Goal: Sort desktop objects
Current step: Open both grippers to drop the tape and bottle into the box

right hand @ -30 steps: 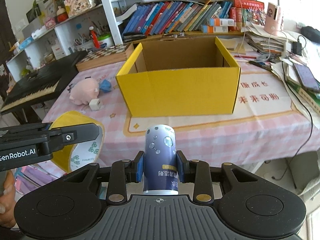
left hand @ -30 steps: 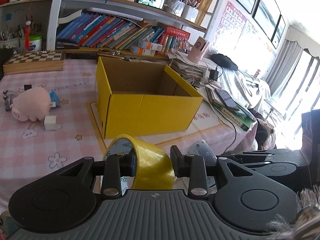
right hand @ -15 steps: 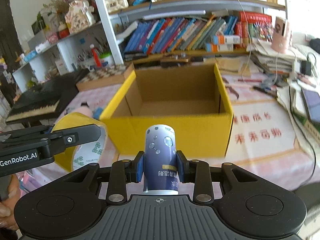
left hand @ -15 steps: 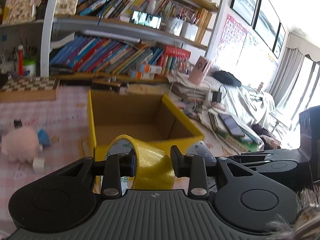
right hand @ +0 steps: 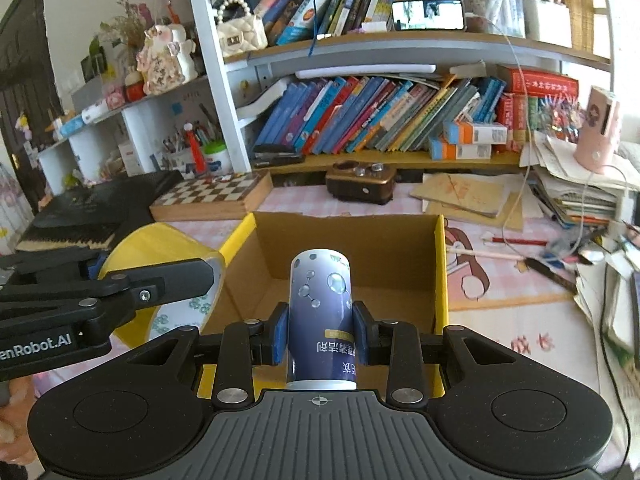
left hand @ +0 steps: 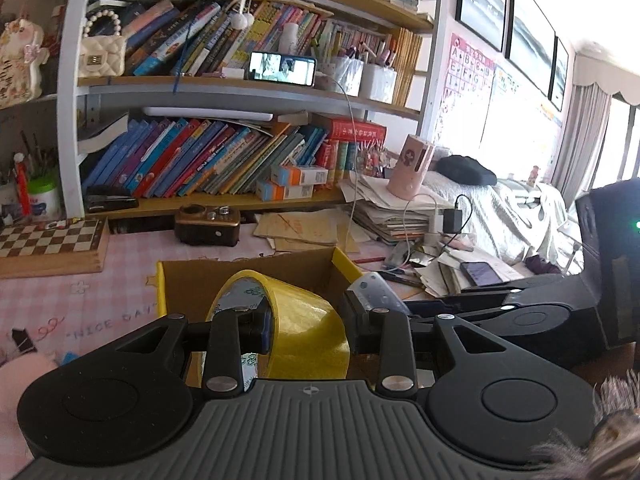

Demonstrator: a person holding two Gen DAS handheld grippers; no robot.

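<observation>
The left hand-held gripper is clamped on a roll of yellow tape, one finger inside the ring and the other outside its wall. A second ago the tape hung in front of the near wall of the yellow box; now that wall has slipped under the fingers, and the tape sits over the box's open top, with the brown inside showing at 11 o'clock from the roll. The pink plush pig, which lay in plain view at 9 o'clock on the worktop, is now only a blurred edge at the lower left of the left wrist view. The bookshelf looms larger and higher than before.

In the right wrist view the left tool with its tape shows at 9 o'clock, now level with the box's left wall instead of short of it. The right hand-held gripper is clamped on a dark blue can standing upright between its blue pads. A second ago the can stood before the box's front face; now it is over the box's opening, the cardboard floor visible behind it at 12 o'clock. The chessboard and the small brown radio beyond the box have drawn closer.
</observation>
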